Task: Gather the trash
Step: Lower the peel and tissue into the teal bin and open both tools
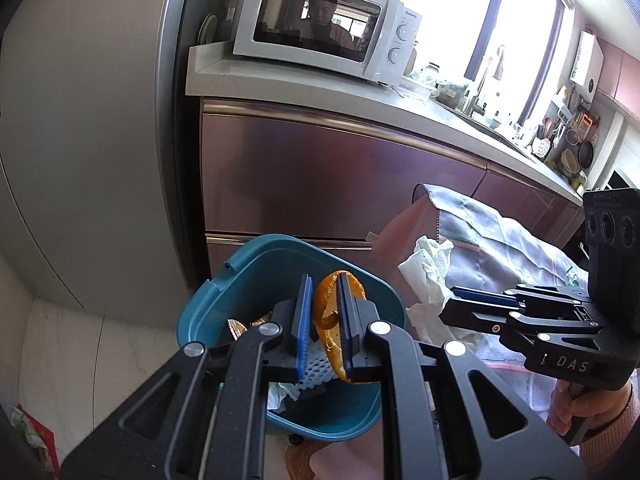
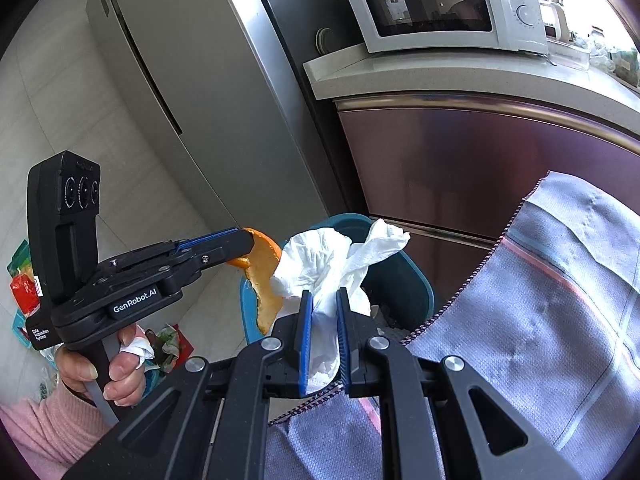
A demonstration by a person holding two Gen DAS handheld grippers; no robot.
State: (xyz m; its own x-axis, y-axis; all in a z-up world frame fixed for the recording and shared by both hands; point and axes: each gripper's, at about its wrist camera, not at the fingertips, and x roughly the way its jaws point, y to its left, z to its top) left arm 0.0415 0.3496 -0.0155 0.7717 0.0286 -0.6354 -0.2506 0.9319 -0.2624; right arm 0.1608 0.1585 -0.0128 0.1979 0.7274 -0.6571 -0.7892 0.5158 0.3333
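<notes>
My left gripper point(image 1: 325, 300) is shut on a curved piece of orange peel point(image 1: 326, 308) and hangs over the open teal trash bin point(image 1: 256, 268). The bin holds white foam netting point(image 1: 316, 372) and other scraps. My right gripper point(image 2: 322, 300) is shut on a crumpled white tissue point(image 2: 320, 264), just to the right of the bin point(image 2: 400, 280). In the right wrist view the left gripper point(image 2: 244, 240) comes in from the left with the peel point(image 2: 264, 280) hanging from it. In the left wrist view the right gripper point(image 1: 456, 294) shows side-on with the tissue point(image 1: 428, 272).
A table with a grey checked cloth point(image 2: 540, 300) fills the right. Behind the bin stand maroon cabinets point(image 1: 340, 168), a counter with a white microwave point(image 1: 320, 24), and a grey fridge point(image 2: 192, 80) to the left. Packets point(image 2: 24, 288) lie on the floor at left.
</notes>
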